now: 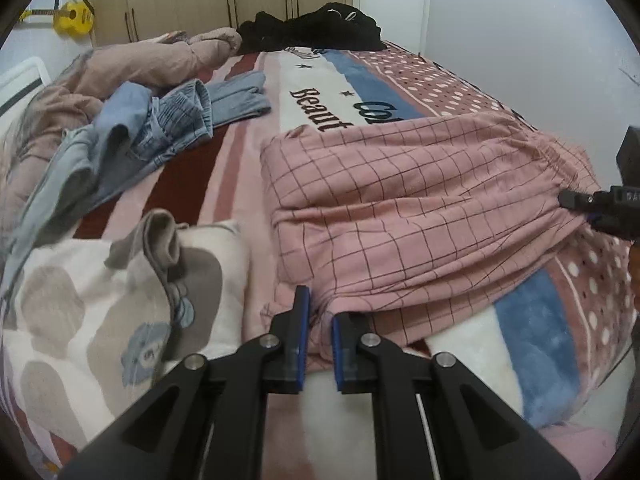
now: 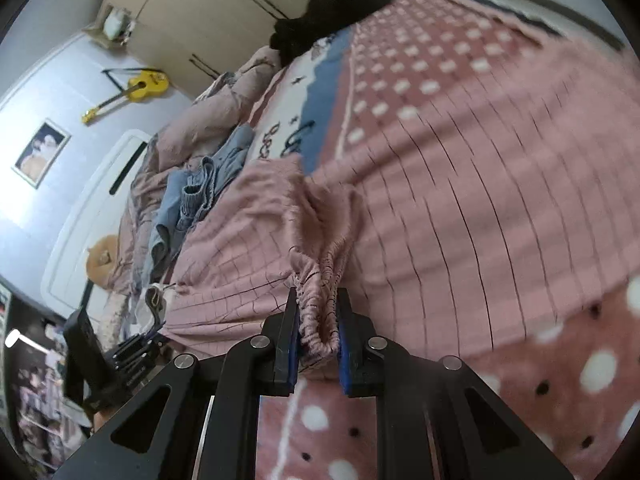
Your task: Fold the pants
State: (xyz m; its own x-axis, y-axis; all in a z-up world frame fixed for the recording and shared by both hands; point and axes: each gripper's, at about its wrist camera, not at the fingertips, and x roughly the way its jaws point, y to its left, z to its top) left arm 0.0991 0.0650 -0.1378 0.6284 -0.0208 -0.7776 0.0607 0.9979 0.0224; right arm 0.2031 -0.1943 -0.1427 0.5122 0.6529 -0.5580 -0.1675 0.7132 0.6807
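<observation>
Your left gripper [image 1: 319, 322] sits nearly closed on a thin pinch of the pink checked pants' [image 1: 420, 208] near edge; your right gripper [image 2: 318, 320] is clamped on the bunched elastic waistband [image 2: 320, 276]; the pants lie part-folded across the patterned blanket [image 1: 528, 344], just beside the printed pillow [image 1: 100, 312]; the left hold looks shallow, so a quick lift could let that edge slide out and undo the fold; pull the two ends unevenly and the layers may skew or wrinkle; the right view is blurred, so I can't tell how deep that bite goes; the blue jeans [image 1: 152, 136] lie well apart, no snag likely
</observation>
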